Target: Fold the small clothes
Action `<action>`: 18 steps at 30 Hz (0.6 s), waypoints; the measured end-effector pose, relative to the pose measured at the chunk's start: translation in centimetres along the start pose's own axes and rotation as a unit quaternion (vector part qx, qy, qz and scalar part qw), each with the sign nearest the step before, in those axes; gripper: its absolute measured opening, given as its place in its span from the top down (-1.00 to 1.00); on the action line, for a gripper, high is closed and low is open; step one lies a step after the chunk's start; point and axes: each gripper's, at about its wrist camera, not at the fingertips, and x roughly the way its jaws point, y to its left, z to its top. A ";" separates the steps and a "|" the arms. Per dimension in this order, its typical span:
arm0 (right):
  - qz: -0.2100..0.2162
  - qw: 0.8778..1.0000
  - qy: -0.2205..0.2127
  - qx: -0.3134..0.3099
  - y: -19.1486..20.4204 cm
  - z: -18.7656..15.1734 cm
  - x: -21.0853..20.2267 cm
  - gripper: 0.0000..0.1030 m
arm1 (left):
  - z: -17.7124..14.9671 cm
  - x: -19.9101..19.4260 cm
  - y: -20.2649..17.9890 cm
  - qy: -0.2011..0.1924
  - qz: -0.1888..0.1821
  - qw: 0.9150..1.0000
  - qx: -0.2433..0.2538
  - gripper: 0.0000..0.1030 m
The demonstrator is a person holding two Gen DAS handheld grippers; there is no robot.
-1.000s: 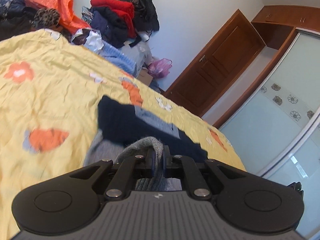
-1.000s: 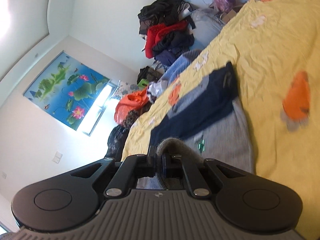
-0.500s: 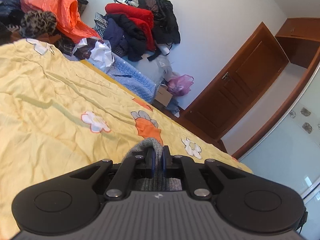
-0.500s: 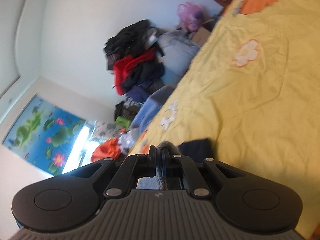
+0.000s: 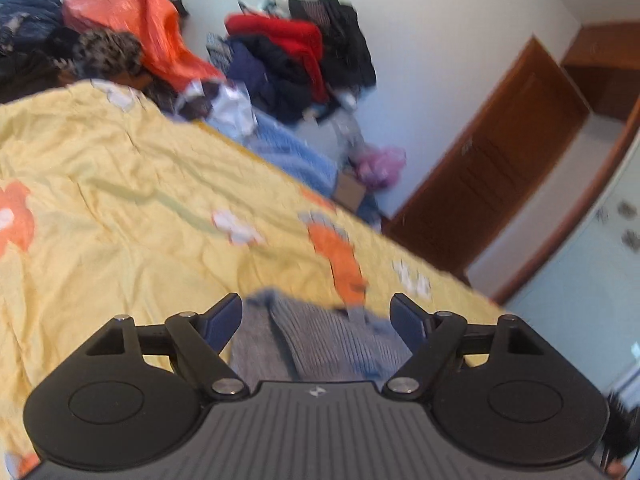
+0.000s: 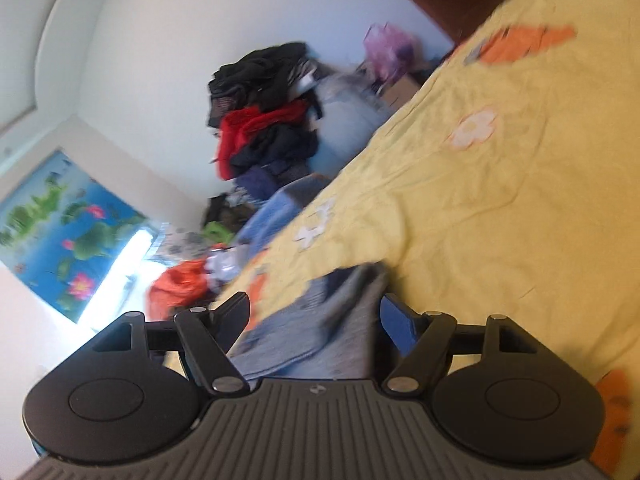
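The grey knit garment (image 5: pixel 320 336) lies on the yellow flowered bedspread (image 5: pixel 120 200) right under our grippers, its ribbed edge reaching forward between the spread fingers in both wrist views. A second ago both tools were pinched tight on that edge, carrying it across the bed over the dark blue part of the piece; now our left gripper (image 5: pixel 318 314) and right gripper (image 6: pixel 314 312) are each opening, pads standing well clear on either side, and the cloth sits loose between them rather than held. We take that to mean the fold has just been laid down and released, so this pass of the task looks complete and the next move is likely to draw back and check or start another fold. In the right wrist view the garment (image 6: pixel 340 320) shows a grey fold beside bluish knit, though motion blur keeps us from saying how neatly the layers line up. Beyond the bedspread (image 6: pixel 500 200), heaped clothes (image 5: pixel 296 56) and an orange bag (image 5: pixel 132 20) sit against the wall, well apart from our work, with the wooden door (image 5: pixel 492 160) past the bed's far corner.
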 end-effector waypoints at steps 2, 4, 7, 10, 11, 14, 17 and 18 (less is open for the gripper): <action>0.017 0.999 0.015 0.047 0.2 0.2 1.1 -0.47 | -0.8 1.8 -0.6 0.040 0.038 0.998 0.002 -0.58; 0.002 0.998 0.017 0.064 0.7 0.1 2.1 -0.47 | -1.6 3.6 -0.6 0.066 0.067 0.996 -0.001 -0.58; -0.038 0.997 0.042 0.048 1.1 0.1 4.3 -0.47 | -2.0 5.5 -0.4 0.084 0.076 0.994 -0.009 -0.58; -0.068 0.995 0.065 0.045 0.4 -0.1 6.4 -0.47 | -1.5 7.0 0.0 0.103 0.085 0.990 -0.033 -0.58; -0.069 0.994 0.067 0.050 0.0 -0.1 6.7 -0.47 | -1.3 7.3 0.2 0.106 0.084 0.990 -0.038 -0.58; -0.073 0.994 0.069 0.049 -0.6 -0.2 7.6 -0.20 | -1.2 7.9 0.2 0.114 0.088 0.989 -0.032 -0.53; -0.091 0.992 0.079 0.029 -1.1 -0.2 8.5 0.33 | -0.9 8.3 -0.4 0.114 0.092 0.989 0.002 0.00; -0.092 0.992 0.081 0.028 -1.2 -0.2 8.6 0.37 | -0.7 8.3 -0.4 0.110 0.092 0.990 0.003 0.00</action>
